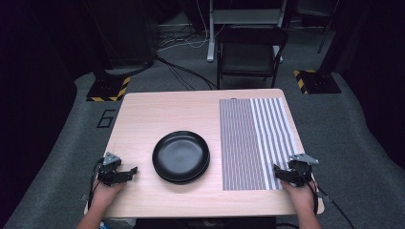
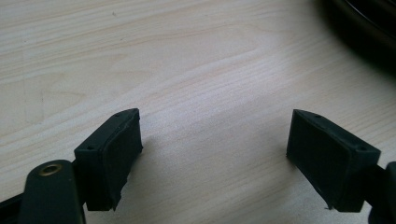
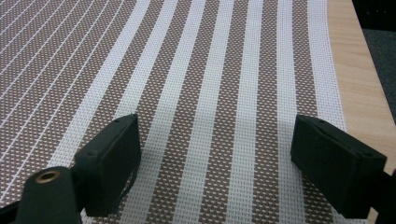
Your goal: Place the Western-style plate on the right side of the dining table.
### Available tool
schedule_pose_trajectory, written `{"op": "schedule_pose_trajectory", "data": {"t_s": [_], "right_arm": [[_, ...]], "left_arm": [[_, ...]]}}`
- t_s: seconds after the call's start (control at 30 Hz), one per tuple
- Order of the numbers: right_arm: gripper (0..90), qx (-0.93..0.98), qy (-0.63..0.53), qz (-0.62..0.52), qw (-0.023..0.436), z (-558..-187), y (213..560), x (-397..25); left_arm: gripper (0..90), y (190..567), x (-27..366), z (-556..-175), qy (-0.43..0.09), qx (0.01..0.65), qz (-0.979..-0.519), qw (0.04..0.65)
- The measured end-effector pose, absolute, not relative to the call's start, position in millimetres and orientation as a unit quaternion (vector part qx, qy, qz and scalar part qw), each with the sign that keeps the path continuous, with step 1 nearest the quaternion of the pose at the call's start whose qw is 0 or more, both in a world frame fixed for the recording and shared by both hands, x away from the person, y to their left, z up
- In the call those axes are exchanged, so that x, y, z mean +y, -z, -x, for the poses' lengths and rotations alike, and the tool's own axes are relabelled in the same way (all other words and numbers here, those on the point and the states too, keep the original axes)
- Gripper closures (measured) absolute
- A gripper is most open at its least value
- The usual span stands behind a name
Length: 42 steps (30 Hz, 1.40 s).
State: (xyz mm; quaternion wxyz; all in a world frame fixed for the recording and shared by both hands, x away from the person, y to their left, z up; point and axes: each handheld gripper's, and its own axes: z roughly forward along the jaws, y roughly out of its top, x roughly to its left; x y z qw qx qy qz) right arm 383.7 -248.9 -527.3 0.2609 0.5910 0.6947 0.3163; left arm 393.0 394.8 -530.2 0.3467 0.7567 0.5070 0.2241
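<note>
Both grippers sit at the near edge of the wooden table (image 1: 157,109), one at each corner. The left gripper (image 1: 128,172) rests on bare wood at the near left, pointing toward the middle, its jaws spread wide with nothing between them; in the left gripper view its two black pads (image 2: 116,154) stand well apart over pale wood grain, and the dark curve of the plate's rim peeks in at the upper right corner.

Centre of the table: black plates (image 1: 181,156) — it looks like two, stacked, a second rim showing under the top one along the near side. They lie just right of the left gripper, apart from it, and just left of the mat, not touching it.

Over on the right, the striped placemat (image 1: 253,138) lies flat along the table's right half — fine brown-and-white weave on its left part, broader pale stripes toward its right edge. The right gripper (image 1: 281,172) hovers at the mat's near right corner, jaws released and empty. In the right gripper view its pads (image 3: 112,163) are spread over the wide stripes, the mat's right edge and a strip of bare wood running just past the right-hand pad.

Beyond the far edge stands a dark folding chair (image 1: 250,52) on grey carpet.
</note>
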Motion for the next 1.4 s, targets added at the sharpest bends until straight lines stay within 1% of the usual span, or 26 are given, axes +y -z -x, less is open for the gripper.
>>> {"op": "schedule_pose_trajectory", "data": {"t_s": [0.1, 0.23, 0.53, 0.67, 0.7, 0.8, 0.97, 1.07, 1.2, 1.3, 1.4], "right_arm": [[15.4, 0.695, -0.317, -0.590, 0.261, -383.6, 527.3, -249.1], [15.4, 0.695, -0.316, -0.590, 0.261, -383.6, 527.3, -249.1], [16.5, 0.696, -0.317, -0.589, 0.262, -383.3, 527.2, -249.0], [25.2, 0.687, -0.317, -0.598, 0.264, -382.5, 525.5, -251.5], [25.2, 0.687, -0.317, -0.598, 0.264, -382.5, 525.5, -251.5], [29.7, 0.685, -0.313, -0.603, 0.263, -382.2, 523.1, -252.1], [33.8, 0.686, -0.320, -0.593, 0.277, -379.1, 515.2, -247.6], [35.9, 0.689, -0.327, -0.588, 0.270, -378.0, 510.7, -244.5], [36.1, 0.686, -0.340, -0.586, 0.266, -375.7, 505.6, -241.7], [39.3, 0.676, -0.366, -0.580, 0.271, -372.3, 497.5, -235.6], [41.2, 0.678, -0.370, -0.573, 0.272, -370.4, 492.2, -229.0]], "left_arm": [[22.2, 529.7, 396.1, -391.8, -0.223, 0.509, -0.755, 0.348], [22.7, 529.7, 396.2, -392.0, -0.224, 0.508, -0.755, 0.349], [27.0, 529.2, 395.4, -392.3, -0.231, 0.518, -0.747, 0.346], [31.2, 527.2, 396.2, -392.7, -0.229, 0.523, -0.747, 0.340], [32.1, 527.2, 396.2, -392.7, -0.229, 0.523, -0.747, 0.340], [34.9, 524.3, 398.6, -392.0, -0.223, 0.534, -0.742, 0.337], [37.1, 518.6, 399.9, -388.7, -0.224, 0.532, -0.733, 0.359], [37.2, 515.9, 399.0, -387.0, -0.222, 0.532, -0.732, 0.363], [37.0, 513.8, 398.8, -385.0, -0.225, 0.535, -0.728, 0.365], [39.3, 509.0, 400.1, -382.2, -0.224, 0.537, -0.716, 0.386], [41.6, 504.6, 396.6, -380.2, -0.222, 0.534, -0.717, 0.390]]}}
